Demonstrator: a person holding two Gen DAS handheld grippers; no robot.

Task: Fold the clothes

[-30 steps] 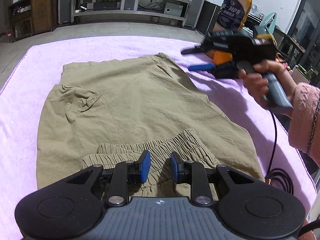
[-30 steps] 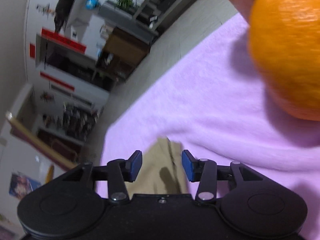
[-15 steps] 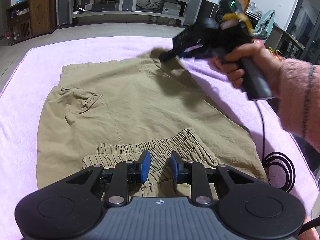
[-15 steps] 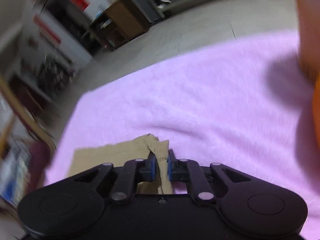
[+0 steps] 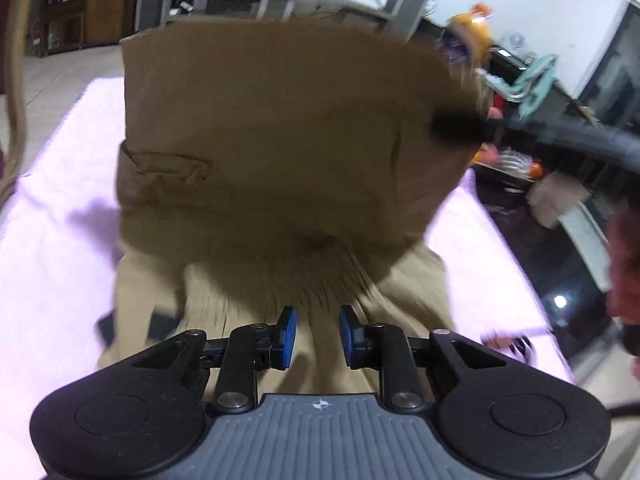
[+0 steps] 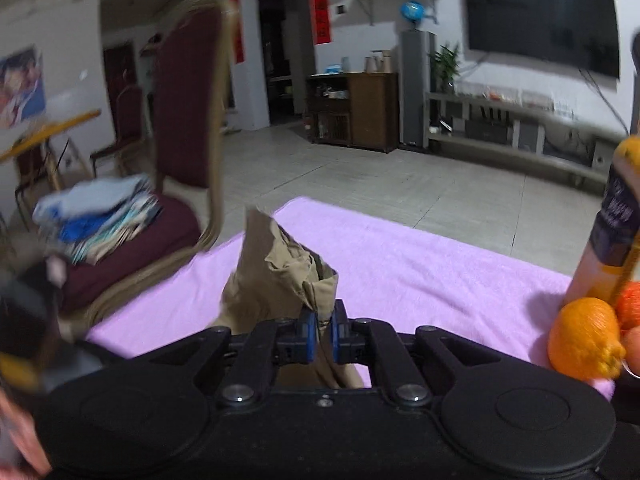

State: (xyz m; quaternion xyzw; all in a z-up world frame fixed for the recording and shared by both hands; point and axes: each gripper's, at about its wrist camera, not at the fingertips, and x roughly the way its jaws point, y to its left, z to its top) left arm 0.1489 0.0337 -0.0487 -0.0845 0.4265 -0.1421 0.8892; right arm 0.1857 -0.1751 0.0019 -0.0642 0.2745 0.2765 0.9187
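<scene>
Khaki shorts (image 5: pixel 280 140) lie on a pink blanket (image 5: pixel 60 260), and their far half stands lifted like a sheet over the near half. At that sheet's right edge my right gripper (image 5: pixel 456 132) shows as a dark blur. The right wrist view shows that gripper (image 6: pixel 324 334) shut on a corner of the shorts (image 6: pixel 280 272), which stick up crumpled above the pads. Low in the left wrist view, my left gripper (image 5: pixel 318 336) has its blue pads a little apart on the bunched elastic waistband. The waistband stays fixed ahead of the pads.
An orange juice bottle (image 6: pixel 616 232) and oranges (image 6: pixel 584 336) stand at the blanket's right side. At the left is a dark red chair (image 6: pixel 184 120) holding a stack of folded clothes (image 6: pixel 96 220). A person's pink sleeve (image 5: pixel 626 260) is at the right. Tiled floor and shelves lie beyond.
My right gripper shut on the far corner of the shorts, rolled, and raised it up and toward the near side. My left gripper rose with the waistband.
</scene>
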